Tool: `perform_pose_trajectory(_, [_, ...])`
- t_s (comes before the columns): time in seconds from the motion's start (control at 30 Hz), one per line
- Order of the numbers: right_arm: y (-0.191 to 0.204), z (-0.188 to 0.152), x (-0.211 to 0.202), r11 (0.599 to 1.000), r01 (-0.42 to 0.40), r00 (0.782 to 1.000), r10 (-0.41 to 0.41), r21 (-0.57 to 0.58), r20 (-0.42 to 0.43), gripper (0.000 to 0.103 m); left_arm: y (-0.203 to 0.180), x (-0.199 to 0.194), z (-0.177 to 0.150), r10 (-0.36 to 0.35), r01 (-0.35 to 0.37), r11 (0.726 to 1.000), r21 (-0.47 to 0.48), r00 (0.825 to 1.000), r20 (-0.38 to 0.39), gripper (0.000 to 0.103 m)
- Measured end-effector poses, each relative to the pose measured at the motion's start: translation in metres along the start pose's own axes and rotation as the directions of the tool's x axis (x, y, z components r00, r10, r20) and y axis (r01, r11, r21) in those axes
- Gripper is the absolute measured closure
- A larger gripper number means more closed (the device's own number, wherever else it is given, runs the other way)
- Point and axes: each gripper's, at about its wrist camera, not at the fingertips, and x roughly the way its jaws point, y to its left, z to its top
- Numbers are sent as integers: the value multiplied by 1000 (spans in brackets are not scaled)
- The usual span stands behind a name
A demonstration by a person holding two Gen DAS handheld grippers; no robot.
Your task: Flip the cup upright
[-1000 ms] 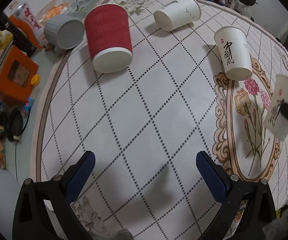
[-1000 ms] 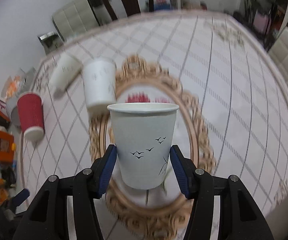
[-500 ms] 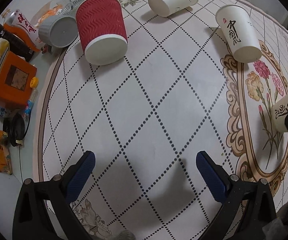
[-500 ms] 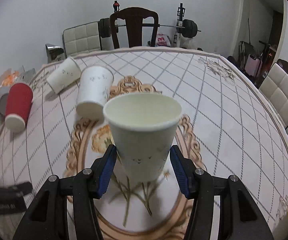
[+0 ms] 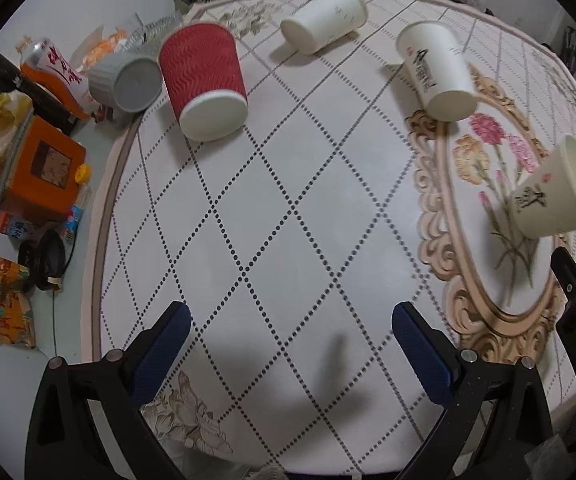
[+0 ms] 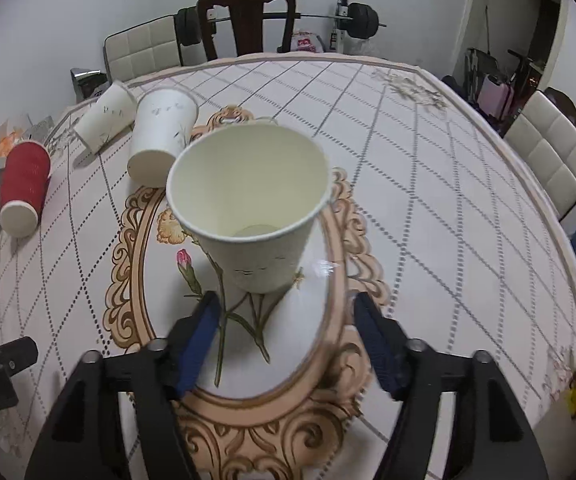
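Note:
A cream paper cup (image 6: 254, 204) stands upright, mouth up, on the flower medallion of the tablecloth (image 6: 427, 184). My right gripper (image 6: 288, 340) is open just behind it, fingers apart and clear of the cup. The cup also shows at the right in the left wrist view (image 5: 555, 192). My left gripper (image 5: 288, 344) is open and empty over the near part of the table. A red ribbed cup (image 5: 206, 80), a white cup (image 5: 323, 20) and a lettered white cup (image 5: 437, 70) lie on their sides farther back.
A grey cup (image 5: 126, 80), an orange box (image 5: 44, 168), snack packets and bottles crowd the table's left edge. Chairs (image 6: 248, 20) and a barbell stand beyond the far edge. A white chair (image 6: 551, 152) is at the right.
My right gripper has set the cream cup down upright on the medallion, opened its fingers and drawn back. The left gripper has shifted slightly and stays open.

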Motion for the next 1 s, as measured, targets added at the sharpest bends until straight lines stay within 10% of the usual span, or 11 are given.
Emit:
perform_pose_trajectory(0.27, [-25, 12, -67, 999, 43, 999, -43, 3, -11, 2, -14, -71, -14, -26, 26, 1000, 0, 995, 92, 0])
perform_pose_trajectory(1.0, [-96, 26, -338, 996, 2, 992, 9, -89, 126, 1, -8, -304, -103, -37, 75, 992, -101, 942, 333, 0])
